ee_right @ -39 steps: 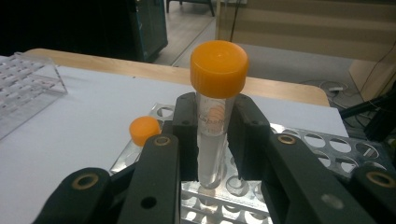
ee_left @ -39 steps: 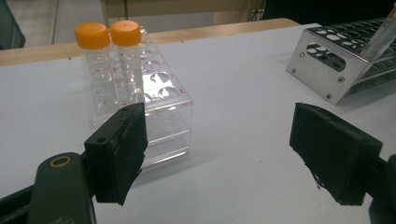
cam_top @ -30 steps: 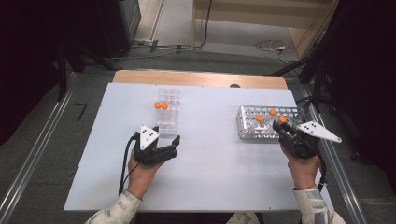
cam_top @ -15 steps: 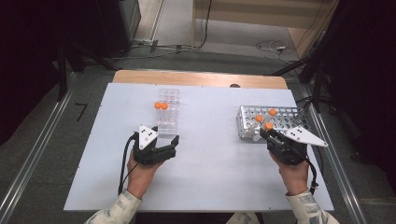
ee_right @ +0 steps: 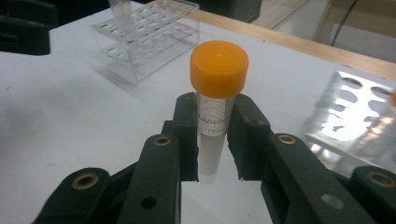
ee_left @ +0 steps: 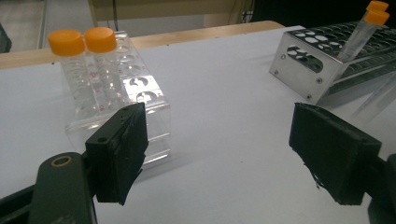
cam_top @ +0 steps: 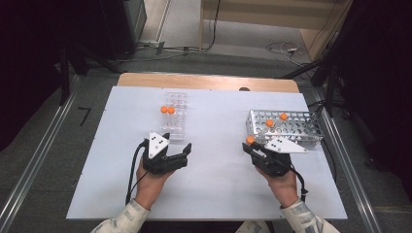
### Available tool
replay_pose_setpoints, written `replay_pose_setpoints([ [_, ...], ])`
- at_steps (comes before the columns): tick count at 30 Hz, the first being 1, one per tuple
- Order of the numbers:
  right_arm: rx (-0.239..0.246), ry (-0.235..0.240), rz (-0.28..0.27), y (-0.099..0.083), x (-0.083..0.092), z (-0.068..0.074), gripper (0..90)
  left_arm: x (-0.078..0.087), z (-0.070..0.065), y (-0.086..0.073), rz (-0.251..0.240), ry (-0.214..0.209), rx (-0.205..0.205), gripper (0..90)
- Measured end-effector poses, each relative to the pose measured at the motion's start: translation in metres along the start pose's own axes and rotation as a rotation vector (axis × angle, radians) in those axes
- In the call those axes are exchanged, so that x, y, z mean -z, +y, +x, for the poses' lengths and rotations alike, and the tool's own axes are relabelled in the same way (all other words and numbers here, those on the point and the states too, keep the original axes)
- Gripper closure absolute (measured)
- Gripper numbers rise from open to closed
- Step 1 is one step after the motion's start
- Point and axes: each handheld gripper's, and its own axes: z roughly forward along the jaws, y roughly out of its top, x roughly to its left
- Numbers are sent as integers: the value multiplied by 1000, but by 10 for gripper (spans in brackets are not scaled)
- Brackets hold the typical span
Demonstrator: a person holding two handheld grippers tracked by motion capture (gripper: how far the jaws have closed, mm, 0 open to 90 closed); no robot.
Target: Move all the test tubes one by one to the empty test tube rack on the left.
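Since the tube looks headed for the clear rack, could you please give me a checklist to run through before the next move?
1. Grip: right gripper fingers clamp the orange-capped tube on its body below the cap: ok.
2. Tube upright between the fingers: ok.
3. Cap seated on the tube: looks ok; tightness cannot tell.
4. Free holes in the clear rack: two capped tubes at one end, other holes open: ok.
5. Table between the right gripper and the clear rack is bare: ok.
6. Left gripper open beside the clear rack, not gripping it: rack steadied, not ok.
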Motion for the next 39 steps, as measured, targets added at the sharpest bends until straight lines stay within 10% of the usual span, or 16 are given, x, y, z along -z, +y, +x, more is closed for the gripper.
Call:
replay_pose_setpoints([
  [21,82,151,35,10,-44,56,719,4,-36,13,-20,-162,-25,265],
  [39,133,221,58,18,-57,83,718,5,-45,11,-26,-226,-98,594],
])
